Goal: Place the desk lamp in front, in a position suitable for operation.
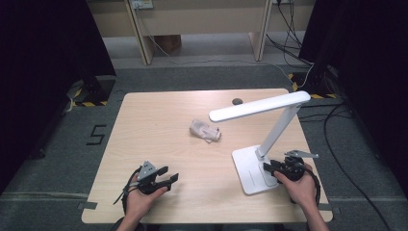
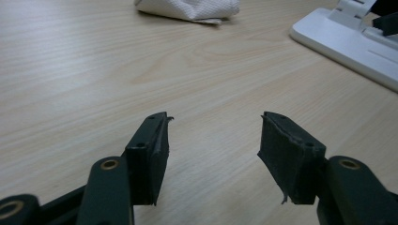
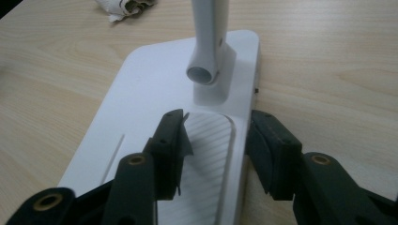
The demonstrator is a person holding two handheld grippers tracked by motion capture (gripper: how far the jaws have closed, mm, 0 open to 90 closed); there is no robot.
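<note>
A white desk lamp stands on the right side of the wooden table (image 1: 159, 120), with its flat base (image 1: 248, 166) near the front edge and its long head (image 1: 260, 107) reaching left. My right gripper (image 1: 269, 172) is open at the base's right edge. In the right gripper view (image 3: 218, 117) one jaw lies over the ribbed patch of the base (image 3: 141, 93) and the other hangs beside its rim, behind the lamp's stem (image 3: 209, 42). My left gripper (image 1: 171, 173) (image 2: 214, 117) is open above bare wood at the front left, with nothing between its jaws.
A crumpled white tissue (image 1: 204, 130) (image 2: 187, 9) (image 3: 124, 8) lies mid-table. A small dark object (image 1: 237, 101) sits at the far edge. Cables run across the floor (image 1: 337, 159) to the right, and wooden furniture legs (image 1: 144, 43) stand beyond the table.
</note>
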